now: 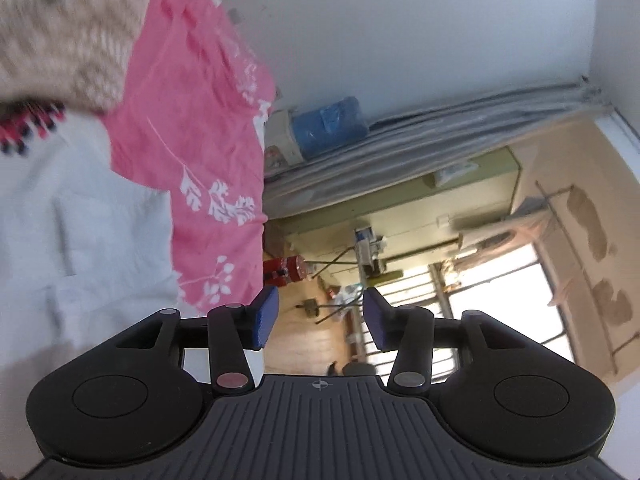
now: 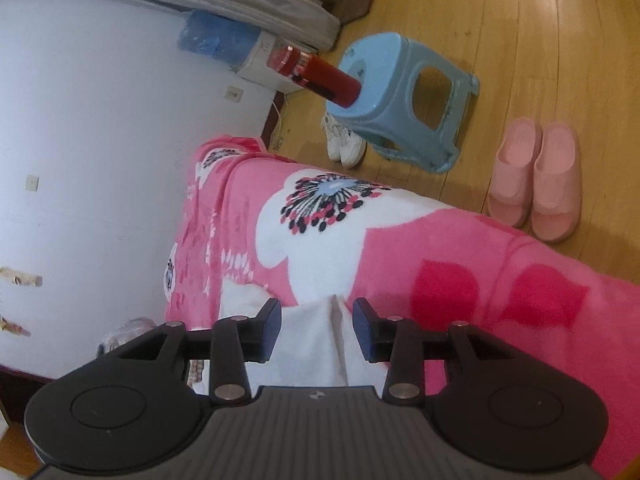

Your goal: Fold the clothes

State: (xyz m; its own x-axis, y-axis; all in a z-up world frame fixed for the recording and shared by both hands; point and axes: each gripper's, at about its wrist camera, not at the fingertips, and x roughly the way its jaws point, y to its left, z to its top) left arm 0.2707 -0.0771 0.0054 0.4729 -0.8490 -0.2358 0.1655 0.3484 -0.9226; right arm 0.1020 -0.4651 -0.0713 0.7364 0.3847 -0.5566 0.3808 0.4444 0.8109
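- White garment [image 2: 316, 344] lies on the pink floral blanket [image 2: 400, 248], directly under the right gripper [image 2: 318, 330]; a raised fold ridge runs up between the jaws.
- Right gripper: jaws partly open, pads clear of the cloth, holding nothing.
- Left gripper [image 1: 316, 322]: jaws partly open, only the room's floor and window behind the gap, nothing gripped.
- In the left wrist view the white garment [image 1: 80, 220] spreads left of the gripper, on the same blanket [image 1: 192, 120]; a beige knit item [image 1: 60, 40] sits beyond it, blurred.
- Handling, judged: thin, light, floppy cotton-like cloth; no stiffness, will sag and drag, and likely cling a bit to the fleecy blanket.
- Not fragile, not slippery; pinch grip should do.
- Best hold, judged: an edge or corner, or the raised ridge near the right gripper; one hold per gripper, well apart, to keep it taut.
- Risk: pinching the blanket along with it.
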